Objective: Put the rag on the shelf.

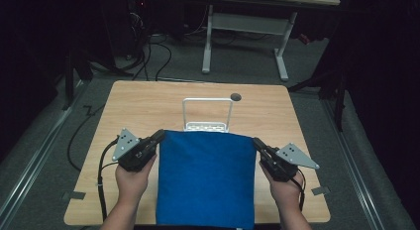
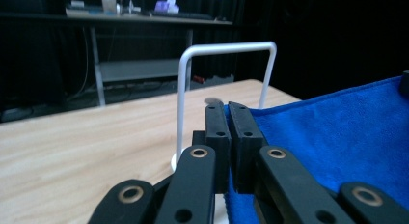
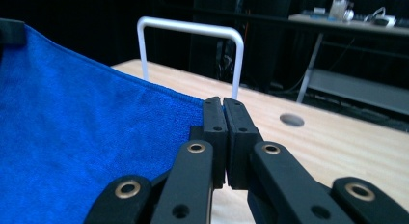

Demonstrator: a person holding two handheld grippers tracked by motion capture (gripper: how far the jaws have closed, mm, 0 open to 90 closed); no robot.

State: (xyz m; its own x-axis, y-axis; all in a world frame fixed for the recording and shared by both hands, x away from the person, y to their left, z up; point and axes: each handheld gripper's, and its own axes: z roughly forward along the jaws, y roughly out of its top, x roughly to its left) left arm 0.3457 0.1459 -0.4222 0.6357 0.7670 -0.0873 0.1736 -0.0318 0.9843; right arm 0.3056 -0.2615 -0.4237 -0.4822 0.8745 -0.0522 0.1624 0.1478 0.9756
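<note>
Desk (image 1: 148, 103): a light wooden top carried the work; a small dark round hole (image 1: 236, 96) sat near its far edge.
Blue towel (image 1: 205, 178): it was spread between the two hands, its far edge stretched taut from corner to corner and its body running back toward the person and over the near edge of the desk. Its long axis ran near to far; the gripped edge ran left to right.
White rack (image 1: 207, 113): a wire hoop stood upright on a small base just beyond the towel's far edge, its bar parallel to that edge.
Left tongs (image 1: 157, 137): they were closed on the far left corner of the blue towel, with cloth visible between the jaws in the left gripper view (image 2: 226, 119).
Right tongs (image 1: 257, 142): they were closed on the far right corner, with the towel's edge running into the jaws in the right gripper view (image 3: 223, 113).
Governing relation: the rack lay straight ahead of both tongs, centred between them, with neither hand clearly nearer. Judgement: the next move probably called for lifting the edge level and carrying it forward over the bar.
</note>
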